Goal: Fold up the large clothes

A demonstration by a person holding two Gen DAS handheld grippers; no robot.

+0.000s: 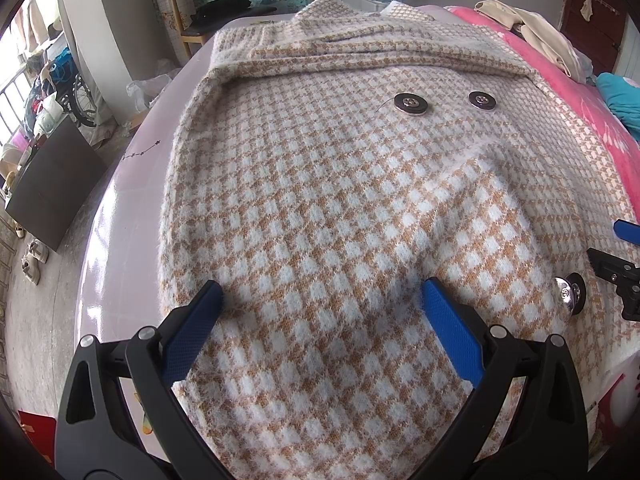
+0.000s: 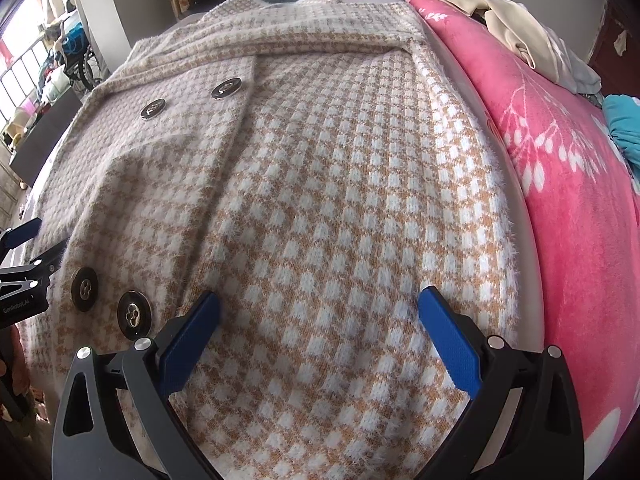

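Note:
A large tan-and-white houndstooth coat lies spread flat on the bed, collar at the far end, with big dark metal buttons on its front. The same coat fills the right wrist view, its buttons at the lower left. My left gripper hovers open over the near hem, nothing between its blue pads. My right gripper is open too, just above the coat's right half. Each gripper shows at the edge of the other's view: the right gripper and the left gripper.
The coat rests on a pale lilac sheet beside a pink floral blanket. Cream clothes and a teal garment lie on the blanket at the far right. A wooden chair stands beyond the bed; shoes and a dark box are on the floor at left.

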